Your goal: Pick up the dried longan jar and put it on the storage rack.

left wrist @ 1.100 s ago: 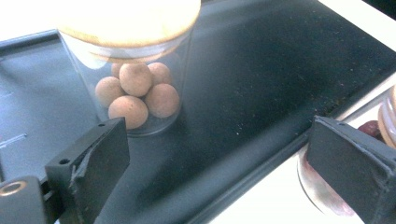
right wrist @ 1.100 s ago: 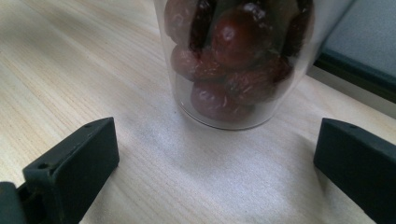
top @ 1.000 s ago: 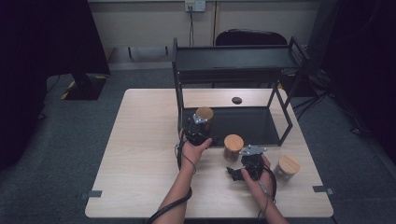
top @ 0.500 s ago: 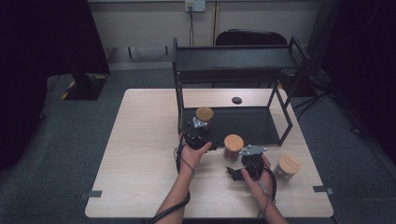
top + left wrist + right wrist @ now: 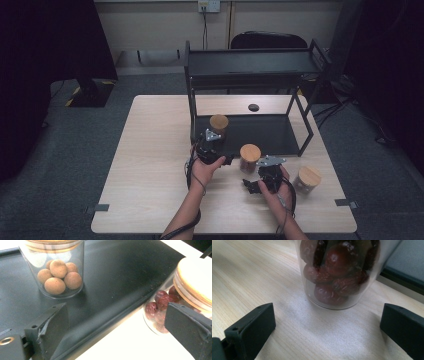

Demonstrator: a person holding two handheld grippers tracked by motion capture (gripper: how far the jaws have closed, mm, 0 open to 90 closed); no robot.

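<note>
We've got both grippers spread wide and empty, our right gripper [image 5: 327,322] facing the jar of dates [image 5: 337,272] on the table, our left gripper [image 5: 117,325] just short of the jar of brown balls [image 5: 58,270] on the rack's black tray [image 5: 120,277].

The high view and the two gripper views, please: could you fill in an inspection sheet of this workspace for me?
Surface: light wooden table, bearing a black two-tier rack.
Job's things: jar of tan balls standing on the rack's bottom shelf; jar of red fruit on the table just before the rack; a third lidded jar at the right.
Clutter: small dark disc near the table's far edge.
Grippers: left gripper open, nothing between its jaws; right gripper open, facing the jar of red fruit.
Cables: black cables trailing along both forearms.
Surroundings: grey carpet, a chair behind the rack, a wall socket.
</note>
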